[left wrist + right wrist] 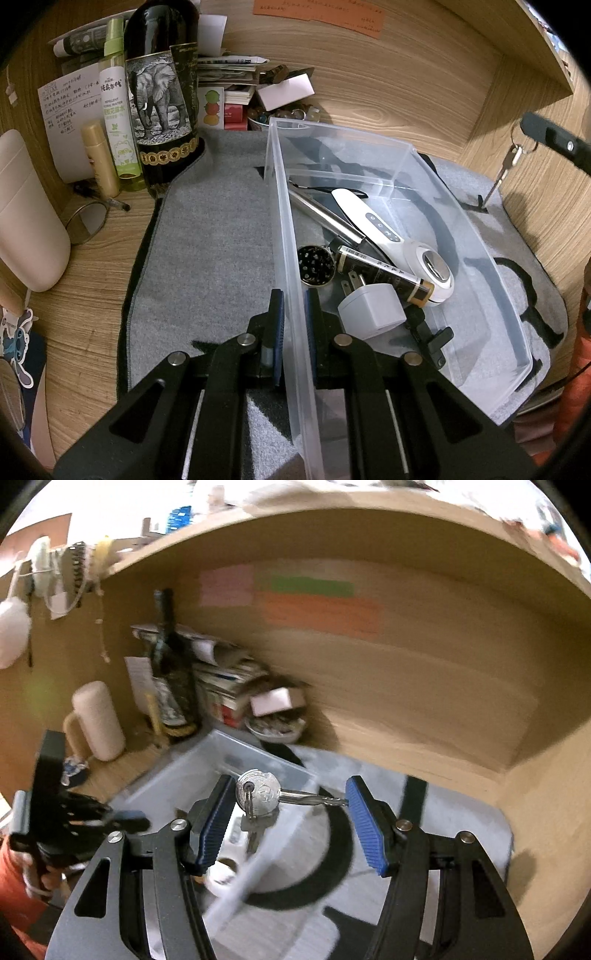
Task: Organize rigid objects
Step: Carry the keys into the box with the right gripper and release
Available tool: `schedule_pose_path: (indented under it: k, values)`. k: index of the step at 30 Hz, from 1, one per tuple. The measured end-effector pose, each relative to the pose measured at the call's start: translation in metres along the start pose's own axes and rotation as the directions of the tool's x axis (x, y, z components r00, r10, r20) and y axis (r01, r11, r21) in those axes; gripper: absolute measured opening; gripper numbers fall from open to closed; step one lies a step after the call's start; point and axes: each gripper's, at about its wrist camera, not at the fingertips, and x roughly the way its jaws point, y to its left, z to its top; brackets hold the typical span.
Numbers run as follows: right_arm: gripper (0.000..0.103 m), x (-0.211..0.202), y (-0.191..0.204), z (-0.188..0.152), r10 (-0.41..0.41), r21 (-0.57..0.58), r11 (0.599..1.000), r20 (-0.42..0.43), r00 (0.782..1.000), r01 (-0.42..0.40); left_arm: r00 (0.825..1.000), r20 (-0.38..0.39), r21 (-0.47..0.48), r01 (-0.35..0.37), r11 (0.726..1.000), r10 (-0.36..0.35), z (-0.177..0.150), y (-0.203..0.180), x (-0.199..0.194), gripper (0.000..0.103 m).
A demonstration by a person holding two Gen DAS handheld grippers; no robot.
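From the left wrist camera, the left gripper (294, 306) is pinched tight on the near side wall of the clear plastic bin (491, 295). One blue pad is outside the wall and one is inside. The bin sits on a gray mat (207, 258) on a wooden desk (88, 280). Its long side runs away from the camera. Inside the bin lie a white handheld device (399, 240), a dark tube (384, 273), a white plug (369, 310), a round black piece (316, 264) and a silver pen (321, 214).

Far to the right, the right gripper (554, 138) shows as a dark bar, up above the mat. The keys (511, 157) hang under its tip, and one long key points down toward the mat. This view does not show how the right fingers stand.

The right wrist camera is blurry, but it shows the grip well. The right gripper (291, 812) holds the keys (258, 794) between its blue pads (364, 827). The long key lies sideways across the gap. Its round head touches the pad on the left of the picture and its tip touches the other pad. A second key dangles from the ring below it. The fingers stand about half apart, pressing on the two ends of the key. Under the keys is the bin (192, 775) on the mat (461, 812). At the left edge, a hand (44, 877) holds the left gripper's handle.
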Motion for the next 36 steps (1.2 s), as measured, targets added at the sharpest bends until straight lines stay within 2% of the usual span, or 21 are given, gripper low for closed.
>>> schedule_pose_path:
  k: [5,9,22,28,36]
  values:
    - [0.058,0.013,0.021,0.004,0.046,-0.032,0.998,-0.005,0.999,-0.046,1.0,0.0,0.0,0.0,1.0,0.0,0.0,0.0,0.0,0.01]
    - [0.058,0.029,0.034,0.0,0.079,-0.047,0.996,-0.039,0.996,-0.081,1.0,0.0,0.0,0.0,1.0,0.0,0.0,0.0,0.0,0.01]
    - [0.058,0.09,0.057,-0.025,0.126,-0.073,0.986,-0.231,0.965,-0.147,1.0,0.0,-0.003,0.003,1.0,-0.003,-0.001,-0.001,-0.001,0.01]
    - [0.059,0.101,0.064,-0.033,0.134,-0.091,0.982,-0.285,0.949,-0.166,1.0,0.0,-0.002,0.004,1.0,-0.004,-0.001,-0.001,-0.001,0.01]
    - [0.059,0.098,0.068,-0.037,0.135,-0.094,0.981,-0.291,0.947,-0.168,1.0,-0.005,0.003,0.002,1.0,-0.002,0.0,-0.003,-0.001,0.01]
